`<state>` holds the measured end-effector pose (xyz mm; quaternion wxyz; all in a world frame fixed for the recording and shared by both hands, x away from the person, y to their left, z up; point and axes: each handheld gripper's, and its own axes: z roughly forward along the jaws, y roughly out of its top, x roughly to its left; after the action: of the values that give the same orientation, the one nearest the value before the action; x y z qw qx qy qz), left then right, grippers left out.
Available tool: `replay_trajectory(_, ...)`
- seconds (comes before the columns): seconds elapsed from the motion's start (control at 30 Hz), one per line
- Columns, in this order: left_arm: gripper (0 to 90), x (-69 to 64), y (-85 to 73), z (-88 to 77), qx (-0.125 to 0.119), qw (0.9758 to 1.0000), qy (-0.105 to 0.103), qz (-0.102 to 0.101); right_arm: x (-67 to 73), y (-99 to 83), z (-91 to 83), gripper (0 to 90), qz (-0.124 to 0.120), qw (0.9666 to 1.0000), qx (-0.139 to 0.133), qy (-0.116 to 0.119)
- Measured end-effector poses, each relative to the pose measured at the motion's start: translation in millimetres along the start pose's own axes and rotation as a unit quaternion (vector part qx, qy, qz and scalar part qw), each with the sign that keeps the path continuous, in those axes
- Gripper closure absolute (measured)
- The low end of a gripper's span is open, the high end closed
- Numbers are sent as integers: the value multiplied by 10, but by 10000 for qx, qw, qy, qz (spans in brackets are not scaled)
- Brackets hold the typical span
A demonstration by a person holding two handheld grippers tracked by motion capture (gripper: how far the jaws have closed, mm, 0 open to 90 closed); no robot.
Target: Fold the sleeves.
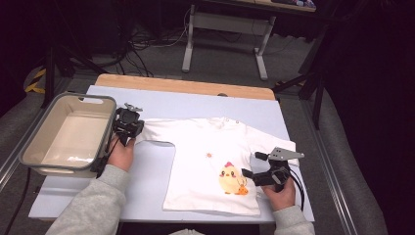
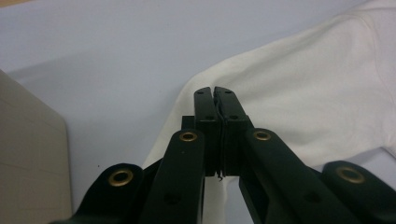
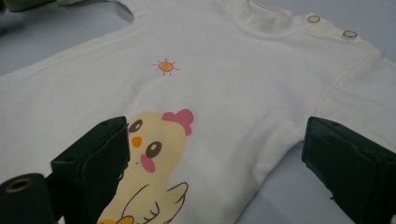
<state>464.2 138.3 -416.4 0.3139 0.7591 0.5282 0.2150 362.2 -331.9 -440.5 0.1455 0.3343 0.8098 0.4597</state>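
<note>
Two black two-jaw grippers work on a small white cotton T-shirt [image 1: 210,161] printed with a yellow chick, spread flat on the pale blue tabletop [image 1: 147,186]. The left gripper [image 2: 215,100] is clenched on the edge of the shirt's left sleeve, with fabric pinched between its pads. The right gripper [image 3: 215,154] hangs released, jaws wide, over the shirt's right side near the chick. A grey-rimmed beige plastic tub [image 1: 34,147] sits at the far left.

The white T-shirt [image 1: 205,161] carries a yellow chick print [image 3: 149,172] with pink comb and cheek plus a small orange sun [image 3: 165,67], lying on a pale blue table cover [image 1: 151,171] beside a grey-rimmed beige bin [image 1: 68,134].
</note>
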Motion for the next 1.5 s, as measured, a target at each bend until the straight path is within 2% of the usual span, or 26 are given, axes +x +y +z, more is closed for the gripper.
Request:
replay_trajectory(0.2,886,12,37,0,-75,9999,-40,-85,2,0,0,83,-3,10000,5,-3)
replay_trajectory(0.4,886,-103,111,-100,-370,9992,-138,70,7,1,1,83,-15,10000,14,-17)
replay_trajectory(0.63,886,-294,251,-230,-733,9964,-280,325,9,0,3,83,-24,10000,28,-33)
replay_trajectory(0.77,886,-423,331,-273,-947,9934,-417,496,11,0,1,82,-28,10000,30,-36)
replay_trajectory(0.97,886,-642,450,-325,-1091,9893,-615,750,13,0,0,82,-30,10000,32,-34)
replay_trajectory(1.23,885,-954,559,-296,-1136,9843,-862,1041,15,-1,-1,81,-37,10000,36,-39)
replay_trajectory(1.5,885,-1228,585,-172,-1028,9794,-1086,1359,15,-2,-4,81,-39,10000,27,-30)
